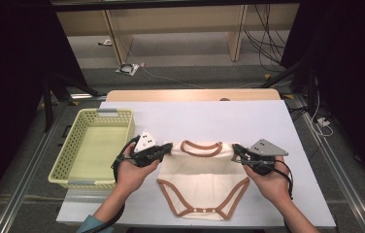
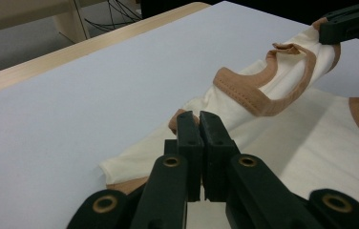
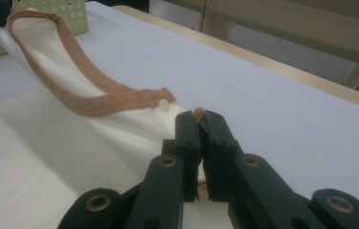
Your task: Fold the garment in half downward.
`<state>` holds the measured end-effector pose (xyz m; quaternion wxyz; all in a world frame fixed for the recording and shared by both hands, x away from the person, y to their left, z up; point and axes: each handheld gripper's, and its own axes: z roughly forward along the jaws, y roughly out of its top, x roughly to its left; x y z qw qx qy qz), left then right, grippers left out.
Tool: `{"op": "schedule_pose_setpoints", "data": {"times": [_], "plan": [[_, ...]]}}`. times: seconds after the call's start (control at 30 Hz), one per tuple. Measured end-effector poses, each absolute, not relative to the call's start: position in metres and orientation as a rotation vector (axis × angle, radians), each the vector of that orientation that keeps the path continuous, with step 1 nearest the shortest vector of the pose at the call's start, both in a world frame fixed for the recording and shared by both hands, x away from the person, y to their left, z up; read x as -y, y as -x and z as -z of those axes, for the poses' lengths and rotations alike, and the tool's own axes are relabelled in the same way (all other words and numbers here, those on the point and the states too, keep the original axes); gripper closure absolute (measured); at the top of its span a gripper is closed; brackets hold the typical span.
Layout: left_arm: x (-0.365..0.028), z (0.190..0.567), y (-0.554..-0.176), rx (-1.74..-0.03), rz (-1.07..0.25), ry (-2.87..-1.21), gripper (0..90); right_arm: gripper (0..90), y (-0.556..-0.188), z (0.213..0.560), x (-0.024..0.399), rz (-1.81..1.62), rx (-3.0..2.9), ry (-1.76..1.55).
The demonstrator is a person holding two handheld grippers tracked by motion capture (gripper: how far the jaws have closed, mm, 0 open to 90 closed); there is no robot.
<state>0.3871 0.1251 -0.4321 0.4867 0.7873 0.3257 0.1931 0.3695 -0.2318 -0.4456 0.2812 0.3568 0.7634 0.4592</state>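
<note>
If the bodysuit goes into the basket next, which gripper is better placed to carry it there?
Left, probably. The left gripper is shut on the bodysuit at the shoulder nearest the yellow-green basket. The right gripper pinches the far shoulder, across the garment from it.

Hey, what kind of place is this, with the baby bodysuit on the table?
Probably a lab or recording room, not a home: a white-topped work table, loose black cables on the grey floor behind it, and a metal rail frame alongside it.
</note>
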Motion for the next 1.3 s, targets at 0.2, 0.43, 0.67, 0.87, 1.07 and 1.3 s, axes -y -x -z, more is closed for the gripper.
{"op": "schedule_pose_setpoints", "data": {"times": [0.2,0.43,0.67,0.87,1.07,1.3], "plan": [[-0.125,0.433,-0.386,-0.785,-0.468,-1.923,87.6,86.1,-0.367,0.446,0.233,-1.229,-2.054,-0.958],[-0.124,0.433,-0.384,-0.780,-0.467,-1.925,87.6,86.1,-0.364,0.446,0.233,-1.227,-2.060,-0.950],[-0.123,0.433,-0.382,-0.775,-0.464,-1.931,87.6,86.1,-0.362,0.446,0.233,-1.230,-2.063,-0.946],[-0.123,0.432,-0.381,-0.768,-0.464,-1.933,87.6,86.1,-0.361,0.446,0.234,-1.229,-2.067,-0.948],[-0.123,0.432,-0.378,-0.764,-0.460,-1.940,87.6,86.1,-0.359,0.445,0.235,-1.233,-2.066,-0.946],[-0.122,0.432,-0.376,-0.757,-0.459,-1.941,87.6,86.1,-0.357,0.444,0.236,-1.236,-2.067,-0.951]]}}
